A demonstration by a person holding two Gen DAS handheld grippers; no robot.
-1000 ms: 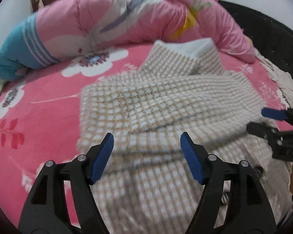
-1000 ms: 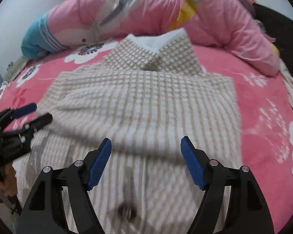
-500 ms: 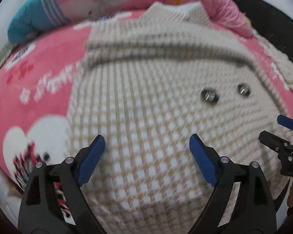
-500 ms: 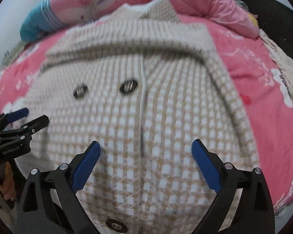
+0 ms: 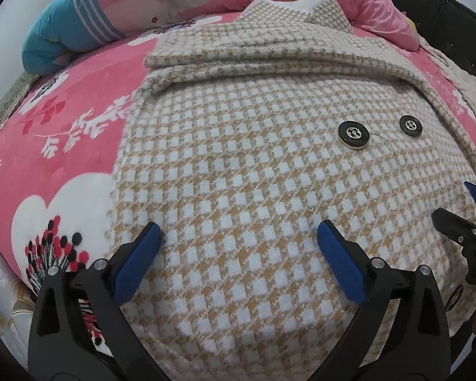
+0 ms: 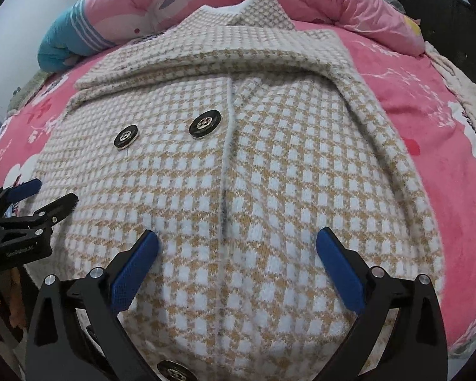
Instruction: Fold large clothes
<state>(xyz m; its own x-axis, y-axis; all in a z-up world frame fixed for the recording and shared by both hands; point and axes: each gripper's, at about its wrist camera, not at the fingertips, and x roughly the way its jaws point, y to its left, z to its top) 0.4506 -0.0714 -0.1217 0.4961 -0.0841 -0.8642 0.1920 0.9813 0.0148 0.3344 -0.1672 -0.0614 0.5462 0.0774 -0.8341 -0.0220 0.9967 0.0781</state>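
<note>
Houndstooth coat (image 5: 254, 174) is spread beneath both gaping, empty grippers (image 5: 238, 247) (image 6: 238, 247); its front seam (image 6: 227, 158) is seen only from the right wrist, its hem cut off.

Bed (image 5: 79, 133) w/ pink flowery blanket. Checked coat (image 5: 254, 174) spread flat on it, rolled pink quilt (image 6: 181, 3) along far edge.

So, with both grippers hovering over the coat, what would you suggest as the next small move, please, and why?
Probably lower both and pinch the near hem. The left gripper and right gripper are open and hold nothing, while the houndstooth coat lies flat on the pink blanket, sleeves already folded across.
</note>
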